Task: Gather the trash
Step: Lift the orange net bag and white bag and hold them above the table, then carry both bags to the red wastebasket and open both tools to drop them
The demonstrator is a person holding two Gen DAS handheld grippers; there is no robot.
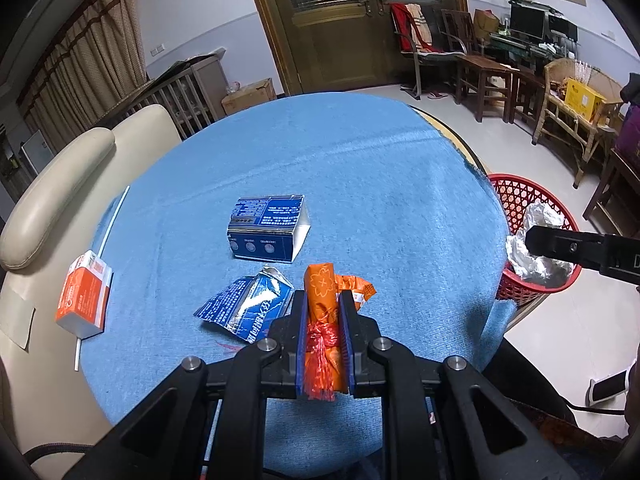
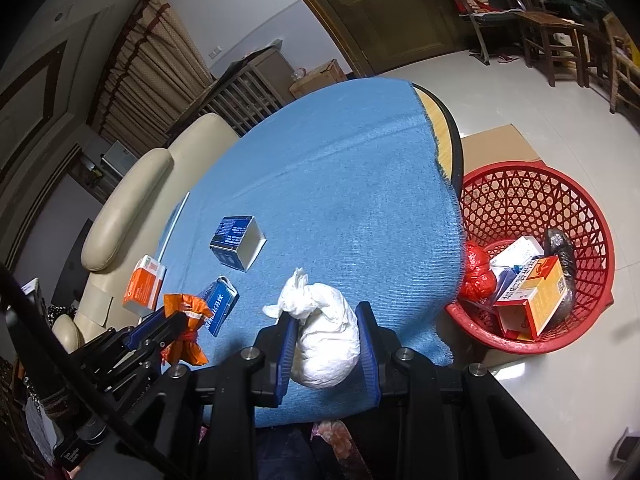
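Observation:
My left gripper (image 1: 323,300) is shut on an orange wrapper (image 1: 320,292) above the near part of the blue-clothed round table (image 1: 360,160). It also shows in the right wrist view (image 2: 176,316). My right gripper (image 2: 326,312) is shut on a white crumpled bag (image 2: 324,336) over the table's near edge. In the left wrist view that gripper (image 1: 532,240) holds the bag (image 1: 536,264) beside the red basket (image 1: 520,196). On the table lie an open blue box (image 1: 268,228), a crushed blue carton (image 1: 248,308) and an orange carton with a straw (image 1: 82,300).
The red basket (image 2: 592,240) stands on the floor right of the table and holds several pieces of trash, among them an orange box (image 2: 536,296). A cream armchair (image 1: 52,200) stands left of the table. Wooden chairs (image 1: 480,68) stand far right.

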